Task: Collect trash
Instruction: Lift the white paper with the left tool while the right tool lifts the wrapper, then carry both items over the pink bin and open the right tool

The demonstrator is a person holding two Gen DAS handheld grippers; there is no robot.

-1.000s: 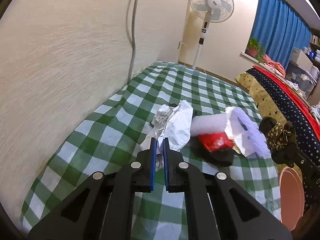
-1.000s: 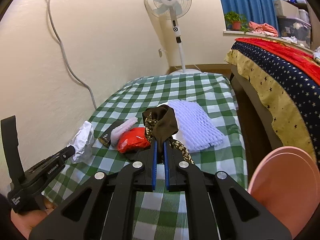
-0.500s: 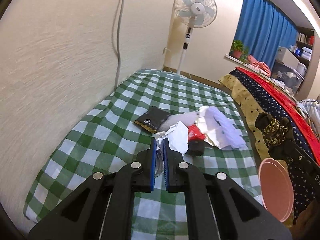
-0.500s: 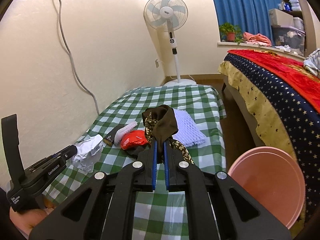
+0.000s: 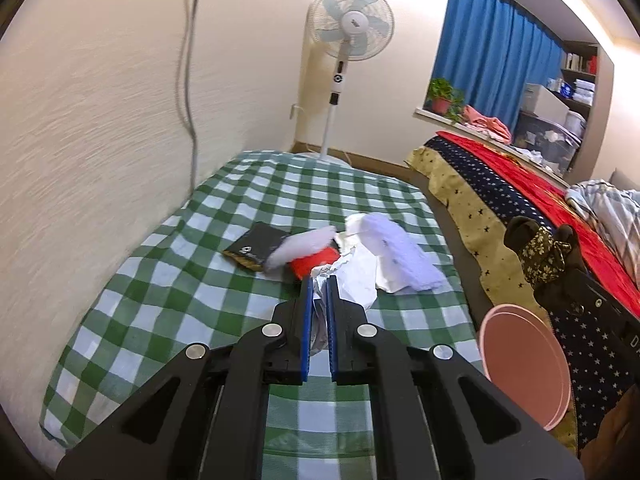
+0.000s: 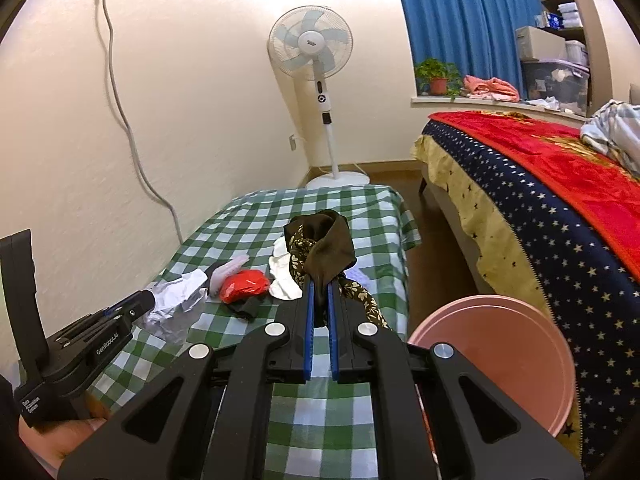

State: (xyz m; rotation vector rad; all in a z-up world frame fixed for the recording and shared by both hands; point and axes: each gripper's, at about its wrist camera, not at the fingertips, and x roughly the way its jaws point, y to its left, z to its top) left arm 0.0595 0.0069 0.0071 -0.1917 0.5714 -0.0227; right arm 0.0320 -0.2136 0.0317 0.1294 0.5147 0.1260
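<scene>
1. Tongs on the left are clamping a crumpled white paper wad, their blue pads pressing in on it from both sides at 12 o'clock of the left wrist view.
2. Tongs on the right are pinching a dark brown cloth scrap with a gold floral print, which is bulging above the pads and trailing down at 4 o'clock of them.
3. Green-and-white checked tabletop is lying under both tools, running away toward a white standing fan at 12 o'clock.
4. Red crinkled plastic wrapper is resting on the tabletop, at 9 o'clock of the right tongs, with a pale pink foam sleeve just beside it at 11 o'clock.
5. Flat black packet with a gold edge is lying at 9 o'clock of that foam sleeve in the left wrist view.
6. White foam net sheet is lying at 1 o'clock of the left tongs, partly behind the paper wad.
7. Round pink plastic basin is standing off the tabletop's edge at 3 o'clock, beside a bed with a navy star-print cover.
8. Person's hand is showing at 8 o'clock of the right wrist view, holding the left tool.
</scene>
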